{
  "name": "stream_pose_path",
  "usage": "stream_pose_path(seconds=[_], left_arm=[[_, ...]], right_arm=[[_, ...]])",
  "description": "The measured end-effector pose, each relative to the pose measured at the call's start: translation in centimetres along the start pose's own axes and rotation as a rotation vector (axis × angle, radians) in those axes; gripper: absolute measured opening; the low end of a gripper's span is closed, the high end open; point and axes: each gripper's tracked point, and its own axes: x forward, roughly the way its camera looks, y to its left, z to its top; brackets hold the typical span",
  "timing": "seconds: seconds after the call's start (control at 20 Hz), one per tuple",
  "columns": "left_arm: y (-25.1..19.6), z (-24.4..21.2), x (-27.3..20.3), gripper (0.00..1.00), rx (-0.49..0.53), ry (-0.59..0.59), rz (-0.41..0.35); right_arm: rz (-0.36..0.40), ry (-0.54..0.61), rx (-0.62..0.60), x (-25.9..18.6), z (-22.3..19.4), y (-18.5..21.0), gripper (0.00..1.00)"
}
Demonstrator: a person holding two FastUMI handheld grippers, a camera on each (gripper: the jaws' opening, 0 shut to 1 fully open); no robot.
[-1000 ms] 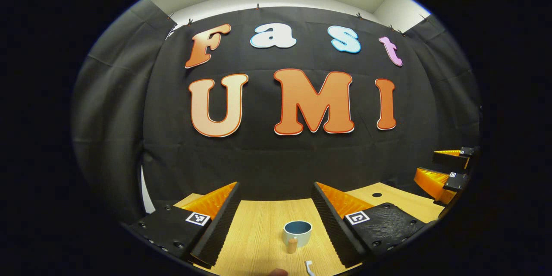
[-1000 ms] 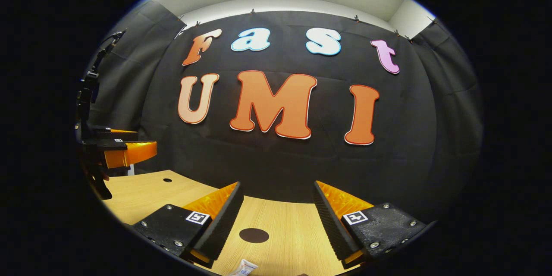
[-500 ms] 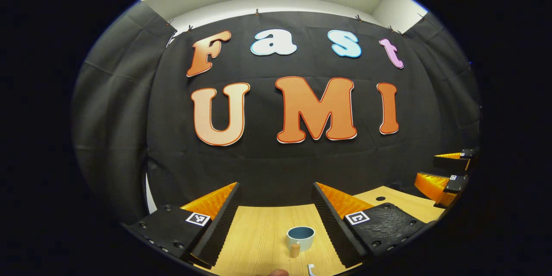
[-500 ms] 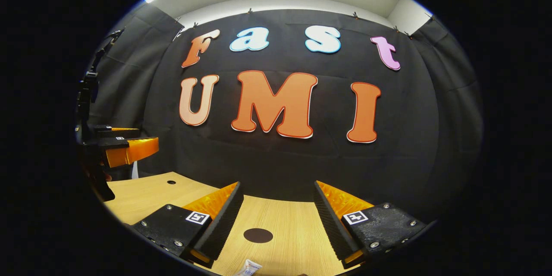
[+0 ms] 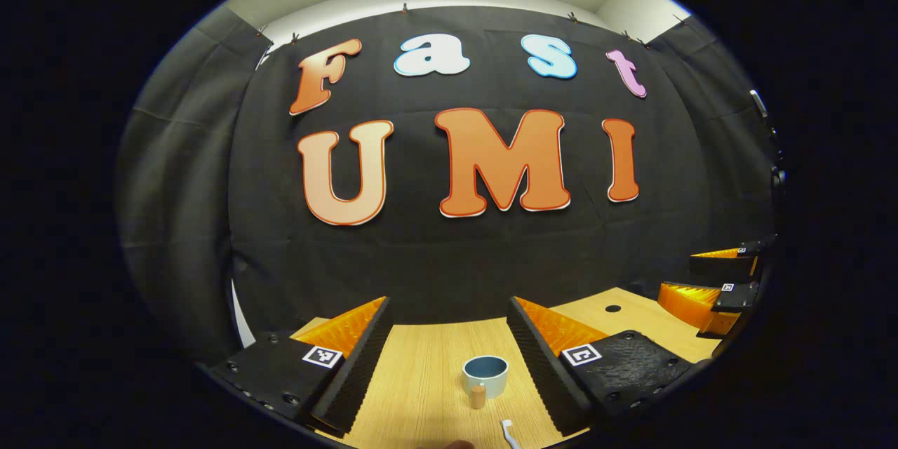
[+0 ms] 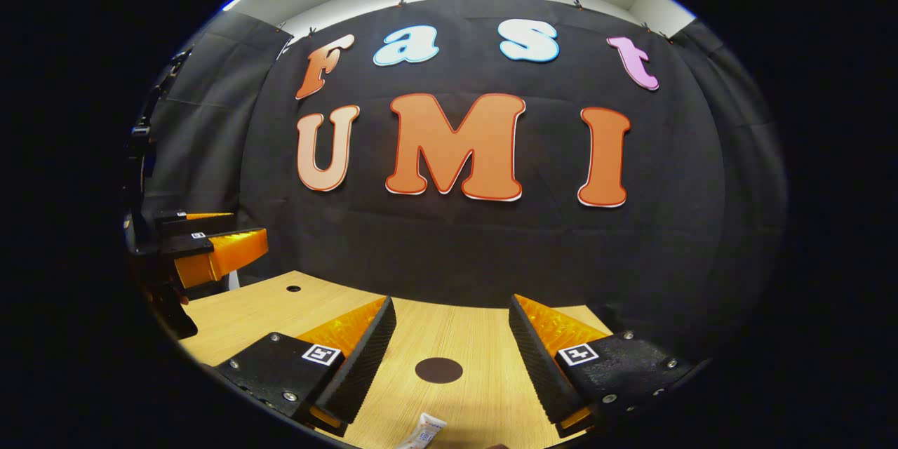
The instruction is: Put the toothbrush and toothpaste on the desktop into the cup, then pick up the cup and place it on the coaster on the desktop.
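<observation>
In the left gripper view a pale cup with a blue inside [image 5: 485, 374] stands upright on the wooden desktop [image 5: 421, 386], its wooden handle toward me. It lies ahead of my open left gripper [image 5: 449, 323], between the finger lines. The white head of a toothbrush [image 5: 508, 431] shows at the bottom edge. In the right gripper view a dark round coaster [image 6: 438, 370] lies flat ahead of my open right gripper [image 6: 452, 319]. The end of a white toothpaste tube [image 6: 423, 432] shows at the bottom. The right gripper [image 5: 722, 280] appears far right in the left gripper view, and the left gripper [image 6: 210, 252] far left in the right gripper view.
Black cloth walls close the desk at the back and sides. A small round hole [image 5: 612, 309] sits in the desktop near the back; the same hole [image 6: 293, 289] shows in the right gripper view.
Both views have shifted slightly: the cup and toothbrush sit a little higher in the left gripper view, the coaster and toothpaste have moved right and up in the right gripper view. Both grippers stay open.
</observation>
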Motion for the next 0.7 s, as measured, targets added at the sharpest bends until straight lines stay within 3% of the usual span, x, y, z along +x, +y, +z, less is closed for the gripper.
stream_pose_path(seconds=[0.2,0.5,0.7], left_arm=[[-1.6,-4.3,1.0,0.98,-0.029,0.167,-0.067],[-4.4,-10.8,1.4,0.98,-0.042,0.428,-0.192],[-5.5,-14.0,1.2,0.98,-0.106,0.591,-0.215]], right_arm=[[0.006,0.12,0.02,0.3,-1.9,-0.2,0.97],[0.088,0.364,0.028,0.5,-6.8,2.1,0.93],[0.115,0.509,-0.011,-0.5,-10.4,2.9,0.83]])
